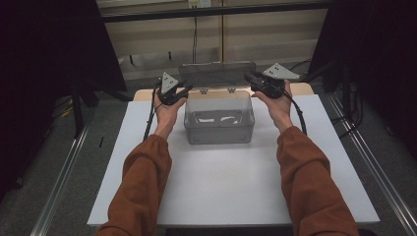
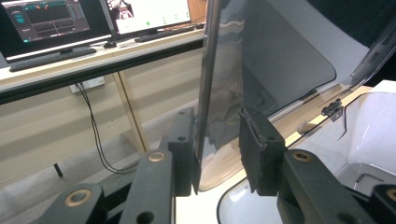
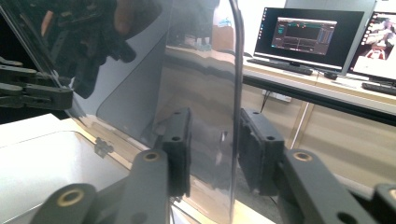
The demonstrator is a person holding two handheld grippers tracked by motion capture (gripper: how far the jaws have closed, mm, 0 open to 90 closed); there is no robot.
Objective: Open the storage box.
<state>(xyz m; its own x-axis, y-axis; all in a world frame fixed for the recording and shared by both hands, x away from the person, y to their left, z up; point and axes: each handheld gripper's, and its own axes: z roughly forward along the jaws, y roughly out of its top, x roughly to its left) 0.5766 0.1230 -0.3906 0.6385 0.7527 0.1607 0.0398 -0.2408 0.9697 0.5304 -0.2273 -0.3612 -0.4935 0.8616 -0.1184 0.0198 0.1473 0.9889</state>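
My left tool (image 2: 217, 140) pinches the lid (image 2: 280, 51) at the box's (image 1: 219, 130) 12 o'clock — my right tool (image 3: 212, 140) sits loose around it, so the lid may twist.

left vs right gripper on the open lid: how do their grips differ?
The left gripper straddles the lid's left edge, one pad touching and the other apart. The right gripper straddles its right edge, neither pad clearly touching. Both reach in above the clear box, lid upright.
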